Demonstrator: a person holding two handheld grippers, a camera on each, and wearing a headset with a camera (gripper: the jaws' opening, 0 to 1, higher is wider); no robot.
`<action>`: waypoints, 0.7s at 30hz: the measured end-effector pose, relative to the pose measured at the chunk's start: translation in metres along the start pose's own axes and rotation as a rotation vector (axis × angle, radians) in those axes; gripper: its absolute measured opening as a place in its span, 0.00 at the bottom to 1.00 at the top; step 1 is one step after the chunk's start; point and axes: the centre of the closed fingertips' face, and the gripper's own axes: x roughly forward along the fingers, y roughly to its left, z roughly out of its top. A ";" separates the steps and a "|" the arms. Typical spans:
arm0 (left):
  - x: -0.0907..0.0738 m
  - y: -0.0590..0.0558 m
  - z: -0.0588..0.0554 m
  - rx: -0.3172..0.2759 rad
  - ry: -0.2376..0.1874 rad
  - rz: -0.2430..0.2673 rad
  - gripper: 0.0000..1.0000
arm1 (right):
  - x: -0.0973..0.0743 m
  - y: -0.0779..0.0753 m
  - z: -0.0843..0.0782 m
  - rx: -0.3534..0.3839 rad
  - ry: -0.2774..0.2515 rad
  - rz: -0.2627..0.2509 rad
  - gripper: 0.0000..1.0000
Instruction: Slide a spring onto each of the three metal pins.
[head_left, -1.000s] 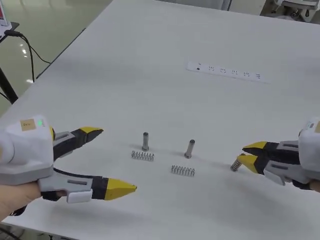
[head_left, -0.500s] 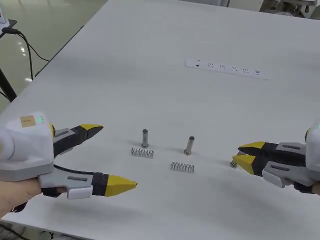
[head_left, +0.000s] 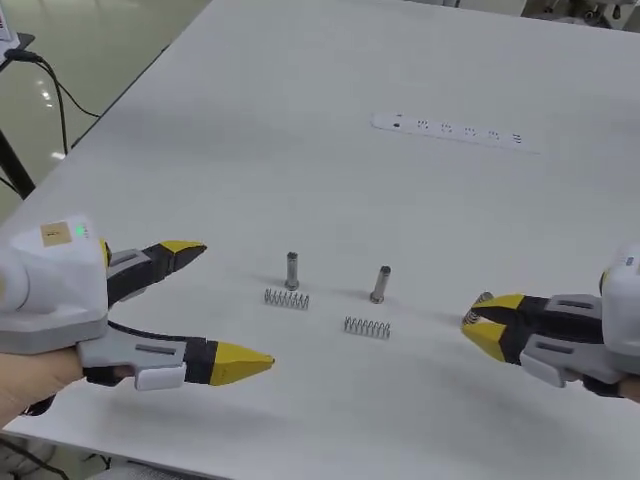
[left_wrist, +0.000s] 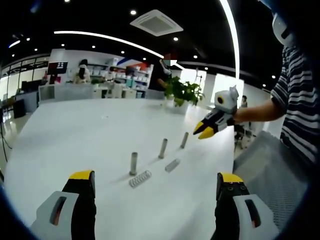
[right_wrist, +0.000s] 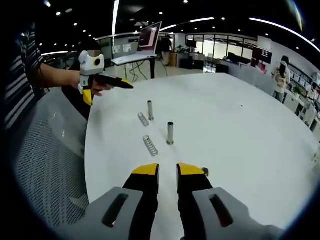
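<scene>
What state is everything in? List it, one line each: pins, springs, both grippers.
Left pin: upright, bare.
Middle pin: upright, bare.
Third pin: upright; whether it carries a spring, unclear.
Left spring: lying flat, loose.
Middle spring: lying flat, loose.
Left gripper: open wide, empty.
Right gripper: nearly shut, empty.

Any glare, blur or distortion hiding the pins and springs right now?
Head view: even light, faint shadows, pins and springs sharp. Left gripper view: fisheye curves the table, ceiling lights streak, parts small but clear. Right gripper view: same curving, table bright, no glare on parts.
</scene>
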 end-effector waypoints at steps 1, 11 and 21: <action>0.000 0.000 0.000 0.001 0.000 0.000 0.98 | 0.000 0.001 0.000 -0.001 0.001 0.002 0.11; -0.001 0.001 -0.002 -0.002 0.004 0.003 0.98 | 0.013 0.010 0.012 -0.060 0.008 0.046 0.11; -0.002 0.001 -0.002 -0.003 0.002 0.005 0.98 | 0.028 0.023 0.017 -0.183 0.054 0.096 0.09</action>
